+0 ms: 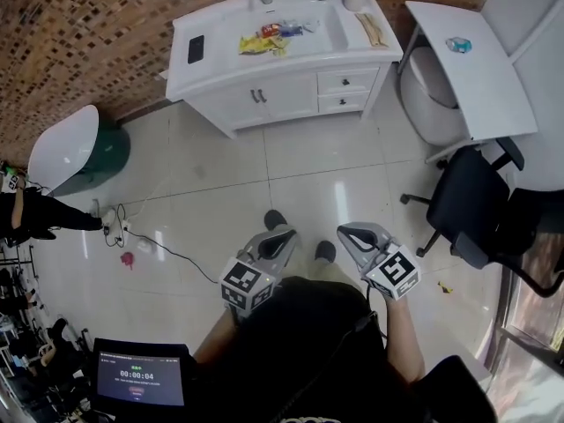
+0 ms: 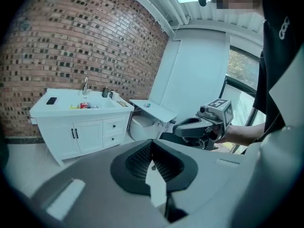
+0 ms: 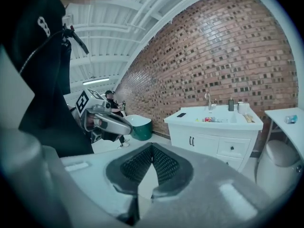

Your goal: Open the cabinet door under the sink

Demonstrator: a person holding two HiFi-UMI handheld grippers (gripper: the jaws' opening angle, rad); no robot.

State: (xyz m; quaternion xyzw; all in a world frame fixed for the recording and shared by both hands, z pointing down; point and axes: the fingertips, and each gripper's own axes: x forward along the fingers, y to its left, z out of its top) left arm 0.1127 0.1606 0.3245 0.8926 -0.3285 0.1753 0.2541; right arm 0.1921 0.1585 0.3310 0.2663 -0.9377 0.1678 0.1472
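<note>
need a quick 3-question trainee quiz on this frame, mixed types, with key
1. True or false: the cabinet doors under the sink stand open.
2. In the head view, what lies at the left end of the counter? A) black phone B) kettle C) plate
3. What do the left gripper and right gripper hold?
Key: 1 false, both doors are shut. 2 A. 3 Nothing; both have jaws together and empty, well short of the doors.
</note>
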